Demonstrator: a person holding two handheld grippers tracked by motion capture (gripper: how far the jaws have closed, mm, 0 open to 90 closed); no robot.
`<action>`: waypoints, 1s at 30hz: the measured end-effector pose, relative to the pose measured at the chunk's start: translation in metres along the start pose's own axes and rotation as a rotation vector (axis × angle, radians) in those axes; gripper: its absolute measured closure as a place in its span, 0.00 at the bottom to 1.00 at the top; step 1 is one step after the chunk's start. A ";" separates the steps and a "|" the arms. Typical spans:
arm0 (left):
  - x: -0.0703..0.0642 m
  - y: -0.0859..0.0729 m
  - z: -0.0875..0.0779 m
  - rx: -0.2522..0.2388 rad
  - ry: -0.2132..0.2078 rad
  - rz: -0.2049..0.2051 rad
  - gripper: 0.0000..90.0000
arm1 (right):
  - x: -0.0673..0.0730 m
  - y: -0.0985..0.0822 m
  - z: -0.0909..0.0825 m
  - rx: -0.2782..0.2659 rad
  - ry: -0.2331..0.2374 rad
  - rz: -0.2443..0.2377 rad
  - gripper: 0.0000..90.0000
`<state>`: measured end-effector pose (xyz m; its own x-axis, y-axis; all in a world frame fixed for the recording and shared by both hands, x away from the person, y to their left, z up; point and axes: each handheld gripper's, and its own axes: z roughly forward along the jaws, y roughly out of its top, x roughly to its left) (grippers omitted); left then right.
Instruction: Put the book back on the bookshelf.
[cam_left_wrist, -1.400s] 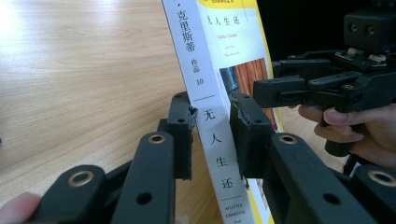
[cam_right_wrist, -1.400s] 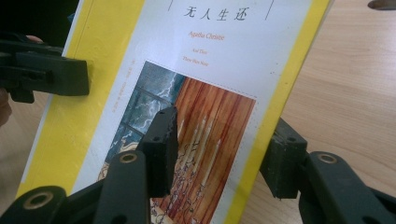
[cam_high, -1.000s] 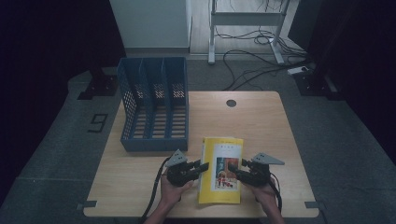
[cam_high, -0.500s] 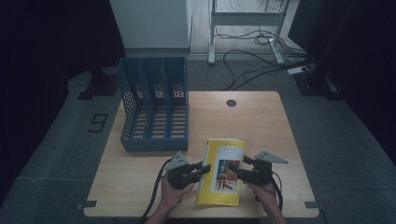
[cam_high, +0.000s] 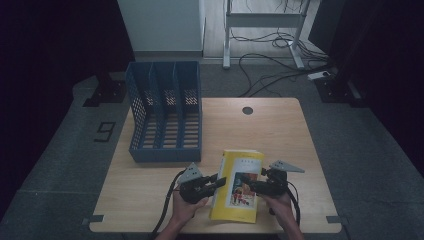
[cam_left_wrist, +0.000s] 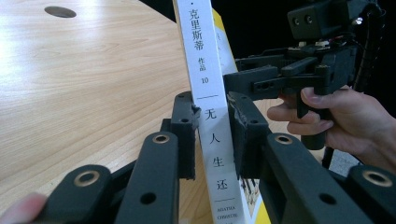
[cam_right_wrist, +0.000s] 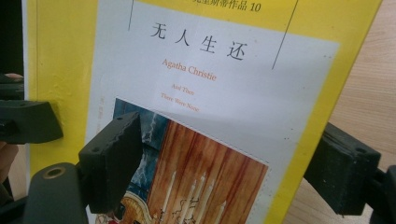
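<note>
Between left gripper (cam_left_wrist: 212, 135) pads, book (cam_left_wrist: 210, 116) spine pinched, right gripper (cam_right_wrist: 224, 163) just spread wide.

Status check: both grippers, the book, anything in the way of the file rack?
Left gripper shut on book spine. Right gripper jaws just opened, straddling the cover, not pressing. Table path to file rack looks clear.

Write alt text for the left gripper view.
The left tool clamps the white spine of an upright yellow book over a wooden table. Behind it, a hand holds the right tool, its jaws open beside the book.
</note>
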<state>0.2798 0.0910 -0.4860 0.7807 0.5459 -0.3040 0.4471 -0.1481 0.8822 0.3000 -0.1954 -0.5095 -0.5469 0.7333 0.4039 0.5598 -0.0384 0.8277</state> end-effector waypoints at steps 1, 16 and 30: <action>-0.001 0.001 0.000 -0.003 0.001 0.002 0.82 | 0.000 0.000 0.000 -0.002 0.000 0.000 0.21; -0.023 0.015 -0.018 -0.056 0.008 0.143 0.81 | 0.020 0.011 -0.020 -0.115 -0.016 -0.138 0.29; -0.017 0.017 -0.018 -0.036 -0.022 0.125 0.69 | 0.025 0.009 -0.022 -0.144 0.054 -0.204 0.32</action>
<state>0.2662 0.0936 -0.4590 0.8390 0.5067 -0.1982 0.3299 -0.1840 0.9259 0.2774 -0.1922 -0.4834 -0.6742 0.6986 0.2396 0.3422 0.0079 0.9396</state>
